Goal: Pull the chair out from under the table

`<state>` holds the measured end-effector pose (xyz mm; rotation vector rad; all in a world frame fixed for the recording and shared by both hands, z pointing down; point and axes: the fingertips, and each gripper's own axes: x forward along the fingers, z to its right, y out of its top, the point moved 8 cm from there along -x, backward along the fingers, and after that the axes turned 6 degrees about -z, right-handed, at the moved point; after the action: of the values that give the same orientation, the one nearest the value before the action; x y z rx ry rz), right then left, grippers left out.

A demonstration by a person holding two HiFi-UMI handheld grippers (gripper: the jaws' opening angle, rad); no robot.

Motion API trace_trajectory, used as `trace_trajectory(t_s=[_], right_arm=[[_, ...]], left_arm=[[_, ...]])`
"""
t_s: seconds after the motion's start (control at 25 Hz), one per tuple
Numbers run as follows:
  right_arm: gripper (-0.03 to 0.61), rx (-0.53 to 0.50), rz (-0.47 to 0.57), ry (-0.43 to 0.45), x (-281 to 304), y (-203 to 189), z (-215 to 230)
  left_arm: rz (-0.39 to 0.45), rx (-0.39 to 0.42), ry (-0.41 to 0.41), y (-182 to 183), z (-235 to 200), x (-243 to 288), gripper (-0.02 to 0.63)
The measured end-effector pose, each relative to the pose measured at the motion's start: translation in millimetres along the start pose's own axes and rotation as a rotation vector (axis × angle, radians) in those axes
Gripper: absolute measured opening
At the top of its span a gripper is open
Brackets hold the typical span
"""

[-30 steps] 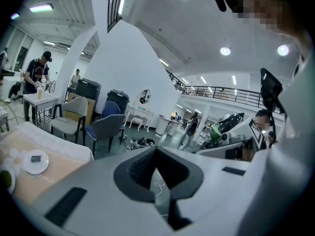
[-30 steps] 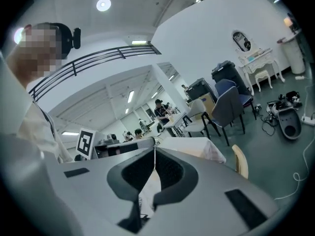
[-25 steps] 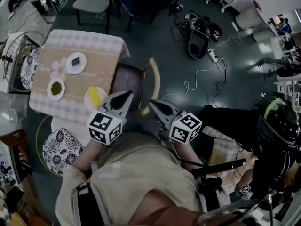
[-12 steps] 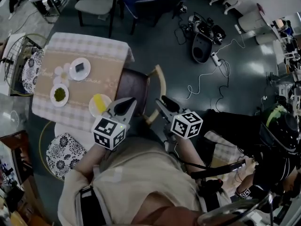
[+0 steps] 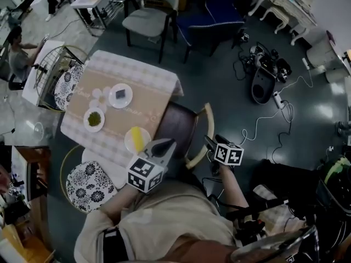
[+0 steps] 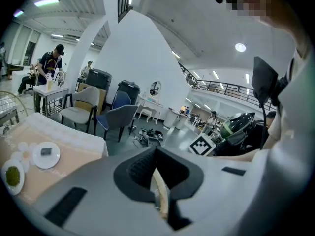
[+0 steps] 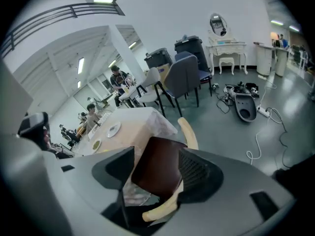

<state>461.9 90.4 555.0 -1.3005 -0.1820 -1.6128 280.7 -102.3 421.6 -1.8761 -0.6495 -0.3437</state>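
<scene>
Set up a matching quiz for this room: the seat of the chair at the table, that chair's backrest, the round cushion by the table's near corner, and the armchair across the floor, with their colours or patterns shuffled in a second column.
Things:
1. chair seat
2. chair backrest
3. round cushion
4. armchair

Colours or patterns:
A. blue
B. dark brown
C. black-and-white floral
D. pale wood

Pairs: 1-B, 2-D, 3-C, 4-A
</scene>
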Motion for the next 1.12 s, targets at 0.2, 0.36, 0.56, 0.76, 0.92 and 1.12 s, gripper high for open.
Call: trace_trajectory(t_s=[0.2,0.36,0.56,0.76,0.92,1.12], right_arm=[[0.272,0.026,-0.09,-0.058,33,-11,35],[0.279,0.026,-0.123,-0.114,57,-10,51],[0.287,0.06,-0.226,-0.166,78,-32,74],[0.29,0.123,-0.287,-0.174,107,-49,88],[0.29,0.176,-0.303,-0.172,119,-51,96],[0.29,0.202,-0.316,-0.18,137,-52,103]], left_arm=[[-0.004,0.003,0.046,0,0,3,0.006],[-0.024,-0.004,0.076,-2,-4,5,0.006],[-0.054,-0.029,0.068,-8,-2,10,0.006],[-0.075,-0.036,0.081,-12,-8,11,0.006],[-0.09,-0.048,0.091,-14,-10,9,0.006],[-0.105,-0.066,0.111,-22,-14,5,0.006]])
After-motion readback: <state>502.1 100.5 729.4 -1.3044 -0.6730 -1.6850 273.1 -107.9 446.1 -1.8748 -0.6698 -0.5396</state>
